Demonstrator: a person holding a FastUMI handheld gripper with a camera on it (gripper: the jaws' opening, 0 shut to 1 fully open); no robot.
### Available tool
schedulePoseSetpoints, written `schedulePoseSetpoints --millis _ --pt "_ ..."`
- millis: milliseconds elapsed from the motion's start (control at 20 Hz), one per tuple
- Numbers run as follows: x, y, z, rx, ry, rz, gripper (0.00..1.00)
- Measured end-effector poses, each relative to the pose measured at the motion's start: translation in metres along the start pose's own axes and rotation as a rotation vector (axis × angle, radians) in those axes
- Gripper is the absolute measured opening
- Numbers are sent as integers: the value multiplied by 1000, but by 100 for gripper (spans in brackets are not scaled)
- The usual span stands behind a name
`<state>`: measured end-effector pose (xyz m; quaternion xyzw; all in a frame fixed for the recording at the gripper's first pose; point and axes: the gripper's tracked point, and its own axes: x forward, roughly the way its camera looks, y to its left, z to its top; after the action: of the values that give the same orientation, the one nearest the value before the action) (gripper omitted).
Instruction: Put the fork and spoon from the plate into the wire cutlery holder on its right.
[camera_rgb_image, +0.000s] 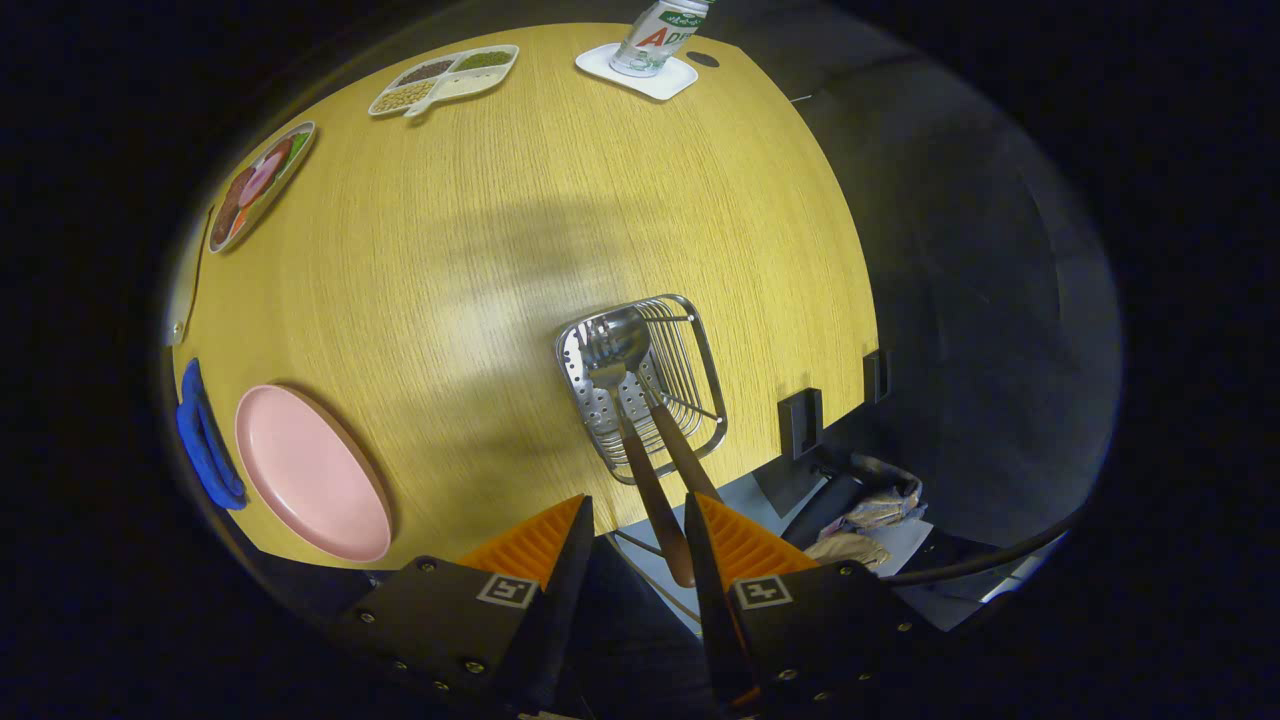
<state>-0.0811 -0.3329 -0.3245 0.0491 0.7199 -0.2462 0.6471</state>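
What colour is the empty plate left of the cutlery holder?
Pale pink; the plate shows best in the gripper view, left of the open claw.

Fork (608, 372) and spoon (630, 345) stand in the wire holder (700, 385), right of the plate (310, 470).

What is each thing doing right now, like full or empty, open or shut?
pink plate: empty, flat on the table.
wire cutlery holder: holds both utensils.
fork: in the holder, handle sticking out toward the fingers.
spoon: in the holder, beside the fork.
hand-held gripper: open, fingers apart, holding nothing.
can: upright on a white coaster.
divided tray: compartments filled.
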Motion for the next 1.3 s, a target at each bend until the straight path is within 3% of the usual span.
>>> schedulePoseSetpoints --millis 150,300,500,750,1300 --pt "-3 5 4 9 -34 18 64" --pt "-7 10 11 26 -85 36 88" --pt "-17 16 25 47 -200 57 88" --pt "-52 21 55 126 -487 109 88" --pt "-207 15 93 242 -1169 138 88"
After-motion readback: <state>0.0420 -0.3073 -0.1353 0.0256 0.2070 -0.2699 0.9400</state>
